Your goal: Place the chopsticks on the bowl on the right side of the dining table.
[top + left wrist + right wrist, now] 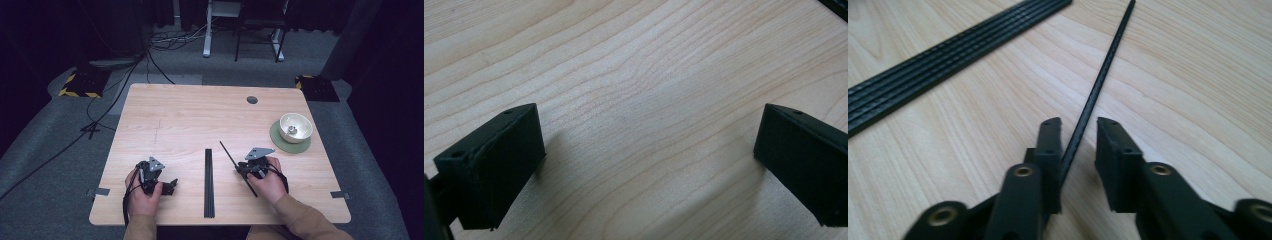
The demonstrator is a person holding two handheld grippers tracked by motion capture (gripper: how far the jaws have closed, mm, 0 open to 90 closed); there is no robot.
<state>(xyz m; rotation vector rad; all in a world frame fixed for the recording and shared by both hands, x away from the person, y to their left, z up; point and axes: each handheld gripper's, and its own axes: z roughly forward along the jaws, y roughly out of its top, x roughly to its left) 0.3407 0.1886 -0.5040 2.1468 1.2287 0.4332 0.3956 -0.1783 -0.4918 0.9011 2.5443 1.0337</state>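
Two grippers: both low on table (pixel 165 125).
L gripper (pixel 649 145): jaws wide, bare wood between, nothing held.
R gripper (pixel 1078 145): jaws narrow around rod (pixel 1098 85), small gap on one side.
Rod: lies diagonal on table, just right of strip bundle (pixel 948 55).
Bowl (pixel 295 127): far right, on green mat (pixel 280 142).

Bundle of strips (pixel 209 182) lies at table (pixel 190 120) centre-front. Single strip (pixel 238 168) lies slanted just right of it, between right gripper (pixel 243 170) jaws. Left gripper (pixel 172 185) sits left of bundle. Bowl (pixel 295 127) on mat (pixel 278 136), far right.
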